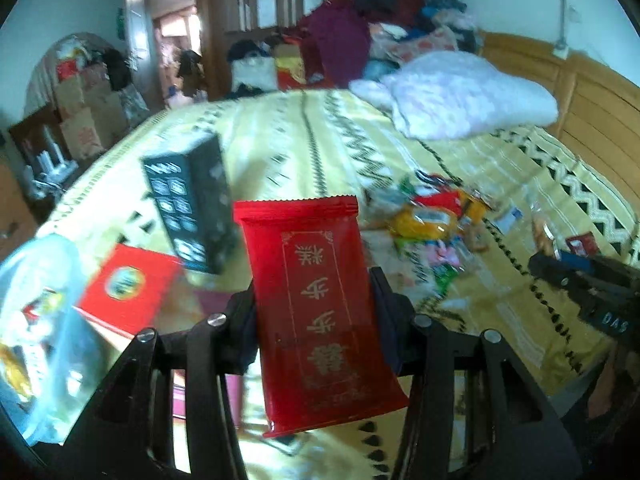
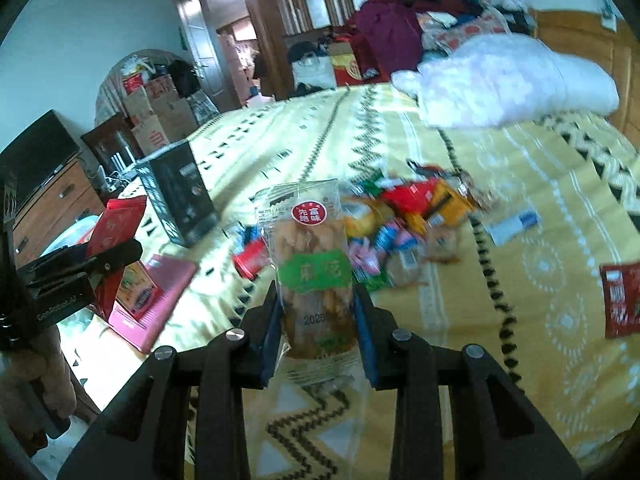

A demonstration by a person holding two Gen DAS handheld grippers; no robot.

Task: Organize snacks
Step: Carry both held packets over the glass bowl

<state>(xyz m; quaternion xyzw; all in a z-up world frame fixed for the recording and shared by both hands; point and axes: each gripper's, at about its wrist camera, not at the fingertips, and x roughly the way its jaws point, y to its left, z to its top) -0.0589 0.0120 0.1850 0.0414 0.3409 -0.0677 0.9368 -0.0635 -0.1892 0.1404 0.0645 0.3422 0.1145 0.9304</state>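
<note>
Both hands are in the carrying step: each has a snack picked up and held clear of the bed (image 2: 460, 360).

Nearest in the left wrist view, the left hand-held gripper (image 1: 316, 300) has its jaws pressed on the two long edges of one red packet (image 1: 316, 304) with gold lettering, held upright. In the right wrist view, the right hand-held gripper (image 2: 316, 320) is closed as tight as it goes on one clear packet (image 2: 312, 264) of fried twists with a green label, also upright.

Just beyond on the left lie one red box (image 1: 128, 284) and a pink box (image 2: 160, 300), with a clear plastic bag (image 1: 40, 320) of goods at the near left edge. One black carton (image 1: 192, 204) stands behind them. To the right, mid-bed, sits a loose heap of mixed snacks (image 2: 404, 220); it is too blurred to count. One more red sachet (image 2: 620, 300) lies apart at the far right. One white blanket (image 1: 468, 96) is bundled at the far end.

The next move, I judge, calls for carrying each packet to its container on the left and letting go only once it is over the opening; which container is meant I cannot tell.
</note>
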